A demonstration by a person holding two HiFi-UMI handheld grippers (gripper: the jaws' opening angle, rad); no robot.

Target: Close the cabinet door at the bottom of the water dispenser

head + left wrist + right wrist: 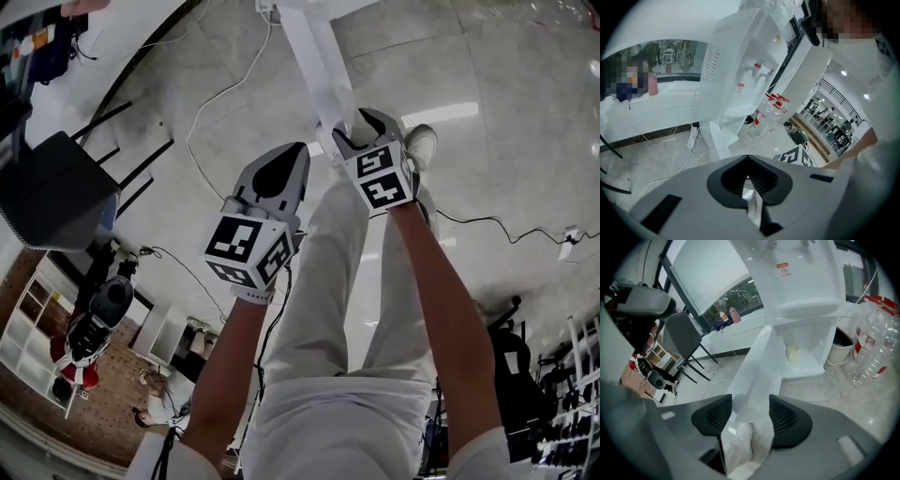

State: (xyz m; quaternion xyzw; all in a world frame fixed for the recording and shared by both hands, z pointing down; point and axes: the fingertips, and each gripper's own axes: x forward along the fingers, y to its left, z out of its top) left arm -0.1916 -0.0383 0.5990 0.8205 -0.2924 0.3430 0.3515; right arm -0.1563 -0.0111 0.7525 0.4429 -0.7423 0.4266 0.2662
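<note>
Floor (825, 390); door (757, 366) inside right hand-held gripper (750, 413)

Both arms reach forward and down, side by side. Left forearm (220, 375) carries the left gripper (296, 152), tilted steeply downward, its fingers (761, 180) closed tip to tip. Right forearm (450, 309) holds the right gripper (364, 127) slightly further out, its fingers (715, 416) spread wide, pads pressing on nothing.

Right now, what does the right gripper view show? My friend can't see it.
The right gripper, jaws open, points at the edge of an open white door, which leads up to the dispenser and its open cabinet. Clear bottles stand on the floor at right, and a dark chair at left.
</note>
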